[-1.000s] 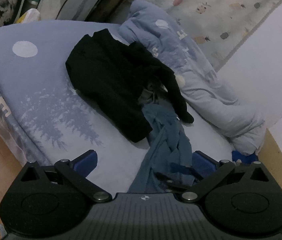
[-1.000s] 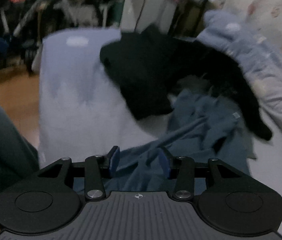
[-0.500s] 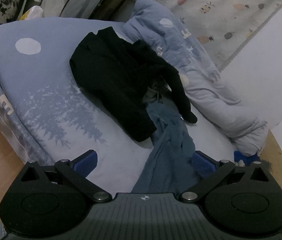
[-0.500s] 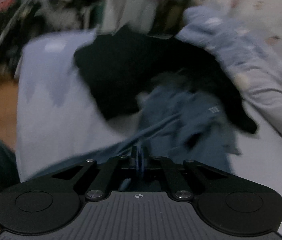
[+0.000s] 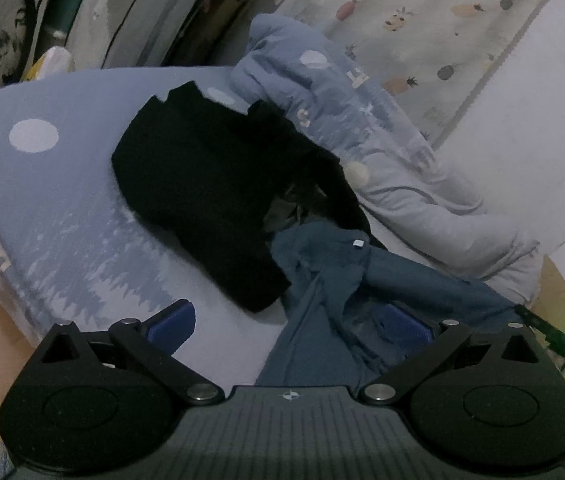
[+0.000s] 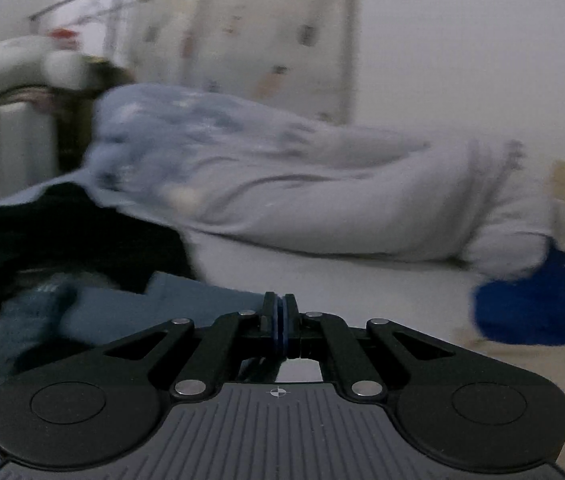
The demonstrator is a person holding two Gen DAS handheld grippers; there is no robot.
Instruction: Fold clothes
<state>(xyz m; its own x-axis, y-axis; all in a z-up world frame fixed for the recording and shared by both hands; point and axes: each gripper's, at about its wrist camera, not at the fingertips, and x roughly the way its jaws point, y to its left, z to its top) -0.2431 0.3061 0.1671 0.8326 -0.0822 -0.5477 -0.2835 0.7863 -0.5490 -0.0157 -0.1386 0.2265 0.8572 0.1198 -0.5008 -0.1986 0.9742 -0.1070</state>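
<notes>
my right jaws (image 6: 281,322) are pinched shut, seemingly on the crumpled slate-blue cotton garment (image 5: 334,280) trailing left of them on the bed (image 5: 62,216), so i should lift steadily while my left jaws (image 5: 288,320) gape empty over it.

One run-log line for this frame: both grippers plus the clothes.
left gripper: open over blue garment | right gripper: shut on blue garment | black garment: lying on bed

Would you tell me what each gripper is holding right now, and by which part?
Right gripper: the blue garment, apparently pinched at an edge. Left gripper: nothing, jaws open.
</notes>
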